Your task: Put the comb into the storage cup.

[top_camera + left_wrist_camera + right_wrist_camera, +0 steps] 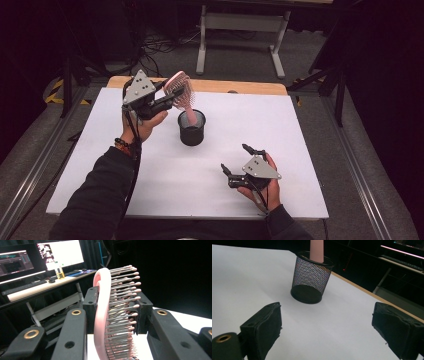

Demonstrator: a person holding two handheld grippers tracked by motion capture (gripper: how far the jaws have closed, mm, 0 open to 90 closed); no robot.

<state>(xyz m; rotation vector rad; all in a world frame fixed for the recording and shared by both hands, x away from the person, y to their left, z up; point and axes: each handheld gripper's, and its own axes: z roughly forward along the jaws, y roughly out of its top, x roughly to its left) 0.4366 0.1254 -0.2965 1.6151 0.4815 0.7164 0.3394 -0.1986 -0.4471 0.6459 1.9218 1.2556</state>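
Hairbrush (179, 90) clamped by raised left gripper (162, 97), handle in cup (192, 128).

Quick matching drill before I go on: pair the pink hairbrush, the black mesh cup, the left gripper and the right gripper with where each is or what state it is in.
Things:
1. pink hairbrush
2. black mesh cup
3. left gripper
4. right gripper

States:
A. jaws open, holding nothing
B. standing upright on the white table
C. handle down inside the cup
D. clamped on the brush head

Pairs: 1-C, 2-B, 3-D, 4-A
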